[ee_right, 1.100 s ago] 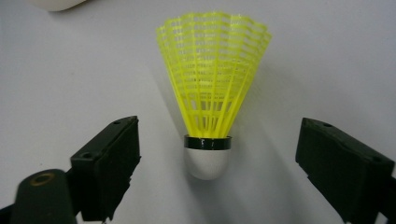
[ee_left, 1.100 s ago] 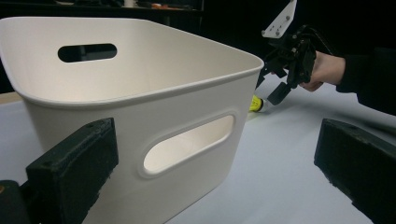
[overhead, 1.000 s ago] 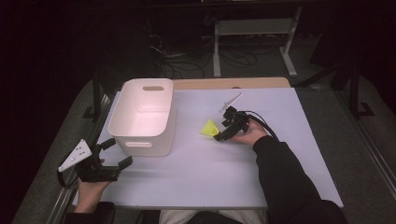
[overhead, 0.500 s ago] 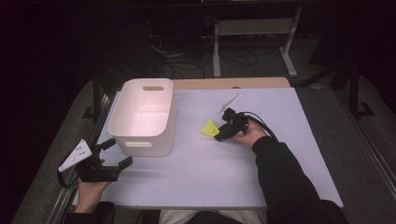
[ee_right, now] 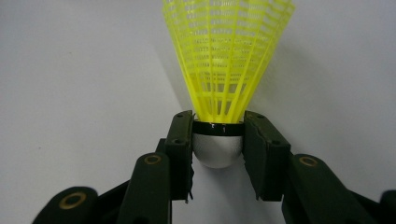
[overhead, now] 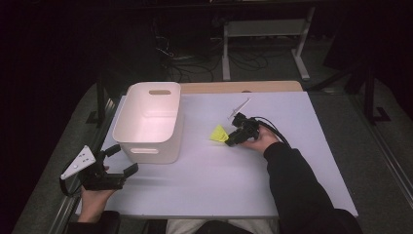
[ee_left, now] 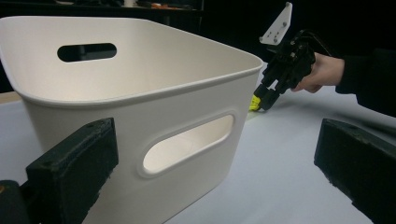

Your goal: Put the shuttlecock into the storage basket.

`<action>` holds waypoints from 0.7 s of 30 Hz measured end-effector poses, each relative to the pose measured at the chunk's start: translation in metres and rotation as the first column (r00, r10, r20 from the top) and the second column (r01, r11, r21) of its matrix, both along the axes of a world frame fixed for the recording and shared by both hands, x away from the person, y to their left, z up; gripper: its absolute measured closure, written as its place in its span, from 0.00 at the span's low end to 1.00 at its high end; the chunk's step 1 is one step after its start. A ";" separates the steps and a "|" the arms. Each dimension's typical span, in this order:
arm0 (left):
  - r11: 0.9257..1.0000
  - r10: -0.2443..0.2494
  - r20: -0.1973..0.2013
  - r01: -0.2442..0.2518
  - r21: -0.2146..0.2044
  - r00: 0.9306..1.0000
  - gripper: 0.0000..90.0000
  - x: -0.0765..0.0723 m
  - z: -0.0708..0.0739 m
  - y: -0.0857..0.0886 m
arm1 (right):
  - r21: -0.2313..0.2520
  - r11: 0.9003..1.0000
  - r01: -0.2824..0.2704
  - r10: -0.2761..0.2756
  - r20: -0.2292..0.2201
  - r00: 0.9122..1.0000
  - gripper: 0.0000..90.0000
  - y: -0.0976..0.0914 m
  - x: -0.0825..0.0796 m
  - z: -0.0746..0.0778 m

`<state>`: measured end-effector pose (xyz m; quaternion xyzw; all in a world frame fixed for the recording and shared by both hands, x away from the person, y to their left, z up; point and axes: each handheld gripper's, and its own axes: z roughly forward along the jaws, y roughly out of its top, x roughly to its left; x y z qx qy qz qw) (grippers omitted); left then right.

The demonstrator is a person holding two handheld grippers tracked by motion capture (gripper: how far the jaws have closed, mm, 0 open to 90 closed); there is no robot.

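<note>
A yellow plastic shuttlecock (overhead: 218, 133) lies on the white table mat, right of the basket. In the right gripper view its skirt (ee_right: 224, 60) points away and its white cork head sits between the pads. My right gripper (overhead: 230, 141) has just been closing and now presses on that head from both sides, low on the mat. From the left gripper view, the right gripper (ee_left: 264, 100) and the shuttlecock (ee_left: 254, 103) appear beyond the basket's corner. My left gripper (overhead: 122, 159) stands open at the front left, just in front of the white basket (overhead: 127, 113), with nothing between its jaws.
The basket (ee_left: 140, 60) is empty, with handle slots in its end walls. The mat (overhead: 219, 185) has free room in front and to the right. A wooden strip (overhead: 234, 87) runs along the far edge. Beyond it are a metal stand (overhead: 263, 29) and floor cables.
The right gripper's jaws have drawn in around the shuttlecock's head. Both hands have stayed where they were.
</note>
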<state>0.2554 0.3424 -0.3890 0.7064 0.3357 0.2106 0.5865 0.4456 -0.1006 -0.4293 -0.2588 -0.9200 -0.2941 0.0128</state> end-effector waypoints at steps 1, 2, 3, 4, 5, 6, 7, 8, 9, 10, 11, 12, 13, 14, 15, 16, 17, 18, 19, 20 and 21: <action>1.000 0.000 0.000 0.000 0.000 1.000 0.00 0.000 0.000 0.000 | 0.002 1.000 -0.001 0.001 -0.002 1.000 0.70 0.000 0.000 0.001; 1.000 0.001 -0.002 -0.001 0.000 1.000 0.00 0.000 0.000 0.000 | 0.005 1.000 -0.002 0.002 -0.001 1.000 0.70 0.000 0.000 0.001; 1.000 0.001 -0.002 -0.001 0.001 1.000 0.00 0.000 0.000 0.000 | 0.005 1.000 -0.002 0.002 0.000 1.000 0.70 0.001 -0.001 0.002; 1.000 0.001 -0.002 -0.001 0.002 1.000 0.00 -0.001 0.000 0.000 | 0.006 1.000 -0.004 0.004 0.002 1.000 0.70 0.001 -0.001 0.003; 1.000 0.002 -0.003 -0.002 0.001 1.000 0.00 -0.001 0.000 0.000 | 0.007 1.000 -0.005 0.005 0.005 1.000 0.70 0.000 -0.002 0.004; 1.000 0.002 -0.003 -0.002 0.002 1.000 0.00 -0.001 0.000 0.000 | 0.009 1.000 -0.004 0.004 0.007 1.000 0.70 0.000 -0.002 0.006; 1.000 0.001 -0.003 -0.001 0.002 1.000 0.00 -0.001 0.000 0.000 | 0.013 1.000 -0.001 0.001 0.008 1.000 0.70 -0.001 -0.002 0.008; 1.000 0.001 -0.003 -0.001 0.002 1.000 0.00 -0.001 0.000 0.000 | 0.018 1.000 0.003 -0.003 0.011 1.000 0.70 -0.002 -0.003 0.009; 1.000 0.002 -0.003 -0.002 0.003 1.000 0.00 -0.001 0.000 0.000 | 0.023 1.000 0.004 -0.004 0.013 1.000 0.70 -0.004 -0.003 0.011; 1.000 0.001 -0.003 -0.001 0.003 1.000 0.00 0.000 0.000 0.000 | 0.028 1.000 0.006 -0.007 0.016 1.000 0.70 -0.005 -0.003 0.012; 1.000 0.002 -0.003 -0.002 0.003 1.000 0.00 0.000 0.000 0.000 | 0.029 1.000 0.010 -0.010 0.017 1.000 0.70 -0.006 -0.003 0.014; 1.000 0.002 -0.003 -0.002 0.003 1.000 0.00 0.000 0.000 0.000 | 0.031 0.999 0.014 -0.015 0.020 1.000 0.70 -0.008 -0.003 0.015; 1.000 0.002 -0.003 -0.002 0.003 1.000 0.00 0.000 0.000 0.000 | 0.035 0.999 0.020 -0.020 0.018 1.000 0.70 -0.009 -0.003 0.017; 1.000 0.003 -0.004 -0.003 0.002 1.000 0.00 0.000 0.000 0.000 | 0.035 0.999 0.023 -0.024 0.023 0.999 0.70 -0.010 -0.003 0.018; 1.000 0.003 -0.004 -0.003 0.002 1.000 0.00 -0.001 0.000 0.000 | 0.033 0.999 0.028 -0.029 0.025 0.999 0.70 -0.012 -0.003 0.019; 1.000 0.004 -0.004 -0.004 0.002 1.000 0.00 -0.001 0.000 0.000 | 0.035 0.999 0.031 -0.032 0.026 0.999 0.70 -0.013 -0.003 0.021; 1.000 0.005 -0.004 -0.005 0.002 1.000 0.00 -0.001 0.000 0.000 | 0.037 0.999 0.032 -0.033 0.030 0.999 0.70 -0.014 -0.004 0.022; 1.000 0.005 -0.004 -0.005 0.002 1.000 0.00 -0.001 0.000 0.000 | 0.038 0.999 0.034 -0.035 0.032 0.999 0.70 -0.014 -0.004 0.023; 1.000 0.007 -0.004 -0.006 0.002 1.000 0.00 -0.001 0.000 0.000 | 0.041 0.999 0.036 -0.037 0.033 0.999 0.70 -0.015 -0.005 0.025; 1.000 0.007 -0.005 -0.007 0.001 1.000 0.00 -0.001 0.000 0.000 | 0.042 0.999 0.032 -0.034 0.037 0.999 0.70 -0.016 -0.005 0.026; 1.000 0.007 -0.005 -0.007 0.001 1.000 0.00 -0.001 0.000 0.000 | 0.042 0.998 0.035 -0.037 0.038 0.999 0.70 -0.016 -0.005 0.028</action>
